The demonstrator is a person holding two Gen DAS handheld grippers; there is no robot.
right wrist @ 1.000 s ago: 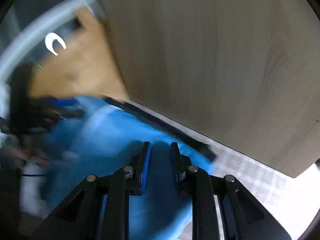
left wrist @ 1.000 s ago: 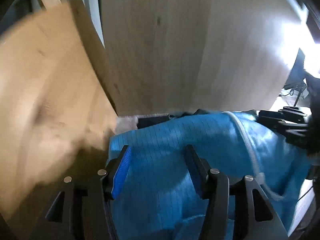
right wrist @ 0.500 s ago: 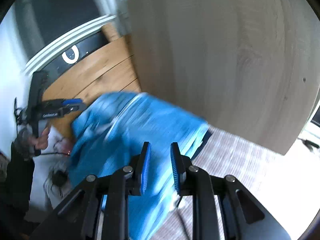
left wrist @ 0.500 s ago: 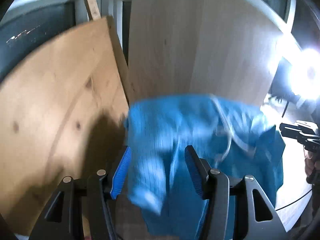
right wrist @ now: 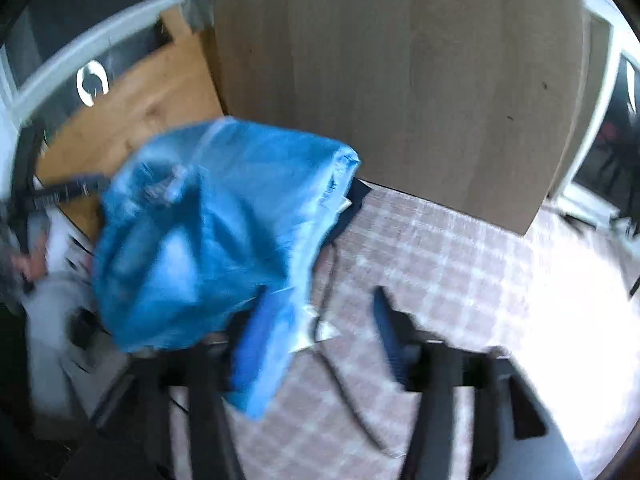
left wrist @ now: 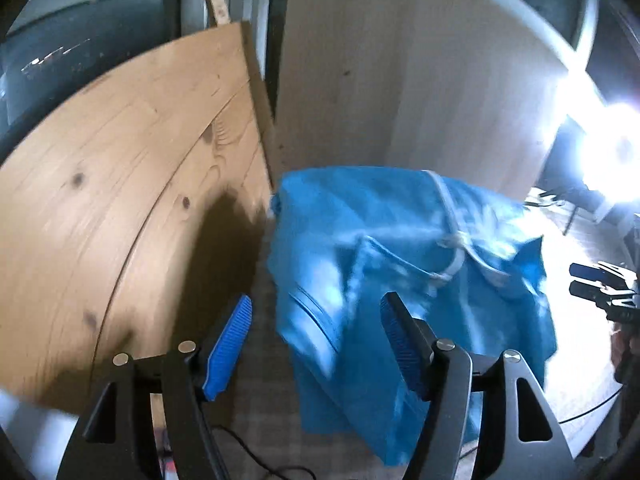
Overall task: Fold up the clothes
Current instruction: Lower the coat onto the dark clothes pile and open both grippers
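Observation:
A blue garment (left wrist: 400,260) with a white drawstring (left wrist: 454,240) is bunched up off the floor in front of me, blurred by motion. It also shows in the right wrist view (right wrist: 212,232). My left gripper (left wrist: 316,336) is open, its jaws wide apart, with the garment beyond the fingertips. My right gripper (right wrist: 320,320) is open and blurred; the cloth overlaps its left finger (right wrist: 252,340). The right gripper also shows at the far right of the left wrist view (left wrist: 596,284).
A pine tabletop (left wrist: 120,200) lies to the left. A pale wooden panel (left wrist: 400,80) stands behind the garment, also in the right wrist view (right wrist: 400,80). A checked rug (right wrist: 440,260) covers the floor, with a dark cable (right wrist: 344,392) on it. Bright light glares at right (left wrist: 616,152).
My right gripper has opened and let go of the garment. Both grippers have pulled back, and the blue garment now hangs bunched farther away and falls.

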